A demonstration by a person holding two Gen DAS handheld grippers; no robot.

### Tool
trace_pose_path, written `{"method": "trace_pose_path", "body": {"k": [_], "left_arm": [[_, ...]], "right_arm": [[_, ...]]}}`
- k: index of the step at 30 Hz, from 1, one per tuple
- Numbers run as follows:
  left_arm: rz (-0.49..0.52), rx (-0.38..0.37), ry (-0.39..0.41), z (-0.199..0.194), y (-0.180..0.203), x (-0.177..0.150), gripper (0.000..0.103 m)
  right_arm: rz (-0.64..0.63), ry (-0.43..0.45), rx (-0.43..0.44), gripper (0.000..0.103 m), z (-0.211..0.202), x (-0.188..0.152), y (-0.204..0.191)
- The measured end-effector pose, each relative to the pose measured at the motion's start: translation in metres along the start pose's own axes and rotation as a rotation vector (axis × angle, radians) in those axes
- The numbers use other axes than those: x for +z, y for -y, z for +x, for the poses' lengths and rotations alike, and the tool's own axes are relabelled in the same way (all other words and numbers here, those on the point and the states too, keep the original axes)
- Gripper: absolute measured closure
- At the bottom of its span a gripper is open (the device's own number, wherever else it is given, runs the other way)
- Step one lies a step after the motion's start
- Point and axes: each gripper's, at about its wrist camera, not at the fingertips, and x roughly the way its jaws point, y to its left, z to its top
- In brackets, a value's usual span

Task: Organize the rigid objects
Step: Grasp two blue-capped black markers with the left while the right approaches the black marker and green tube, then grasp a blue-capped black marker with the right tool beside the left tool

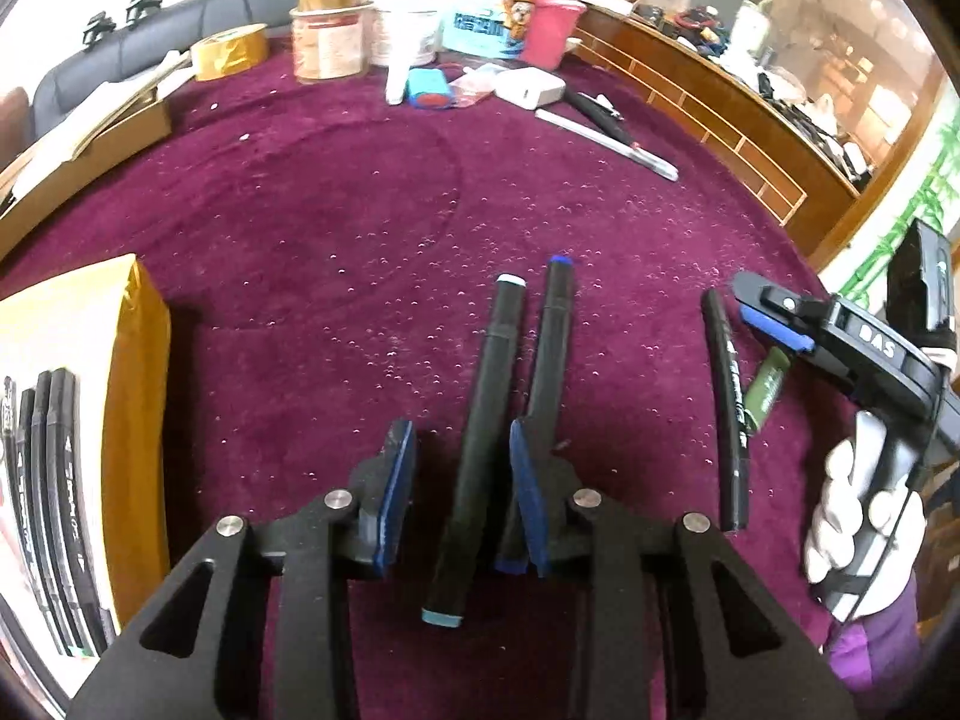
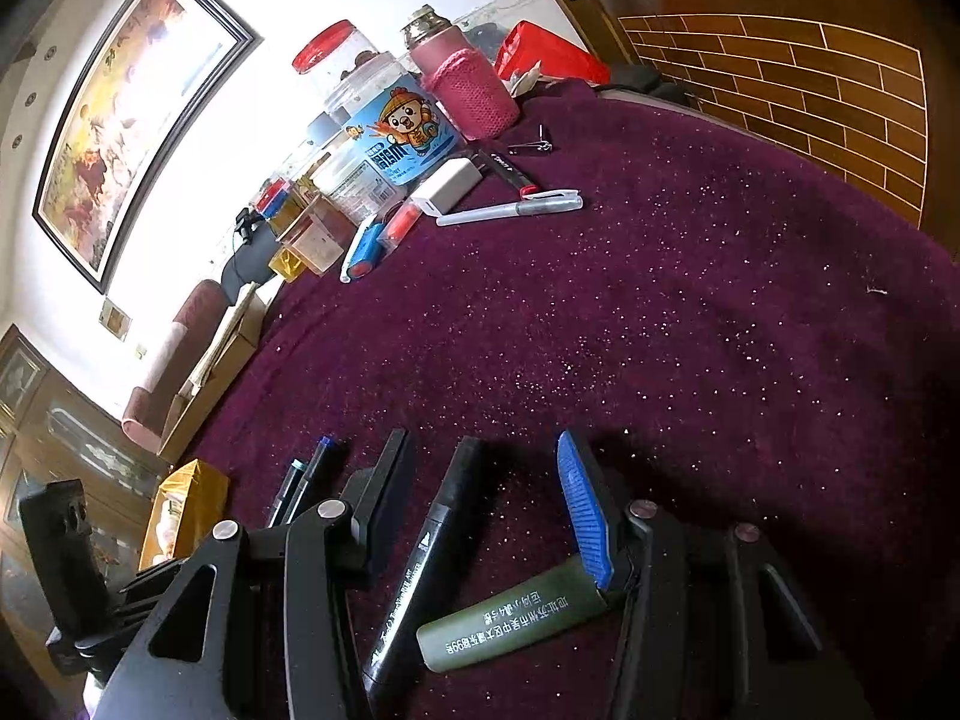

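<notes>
Two black markers lie side by side on the purple cloth: a teal-capped one (image 1: 480, 438) between the open fingers of my left gripper (image 1: 462, 474), and a blue-capped one (image 1: 549, 354) under its right finger. A third black marker (image 1: 729, 402) (image 2: 420, 564) and a green lighter (image 1: 768, 387) (image 2: 516, 618) lie to the right, between the open fingers of my right gripper (image 2: 486, 504) (image 1: 762, 312). A yellow box (image 1: 78, 420) at the left holds several black markers (image 1: 51, 498).
At the far edge stand jars (image 1: 327, 39), a tape roll (image 1: 231, 51), a blue-labelled tub (image 1: 489, 15), a pink flask (image 1: 552, 18), a white charger (image 1: 531, 84) and pens (image 1: 606, 141). A cardboard box (image 1: 90, 138) sits far left. A wooden counter (image 1: 720, 108) runs along the right.
</notes>
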Motion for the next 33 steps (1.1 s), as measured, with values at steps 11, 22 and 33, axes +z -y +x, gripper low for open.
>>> {"method": "trace_pose_path", "body": {"k": [11,22,33], "left_arm": [[0.042,0.051,0.015,0.005,0.017,-0.012,0.091],[-0.096,0.006,0.041,0.004,0.001,-0.014,0.089],[-0.134,-0.028,0.068,-0.006,-0.014,-0.028,0.091]], "right_arm": [[-0.042,0.007,-0.074,0.059,-0.004,-0.001,-0.009],[-0.223,-0.115,0.053,0.059,-0.005,-0.031,-0.097],[-0.309,-0.254,-0.036,0.059,0.053,-0.058,-0.13]]}}
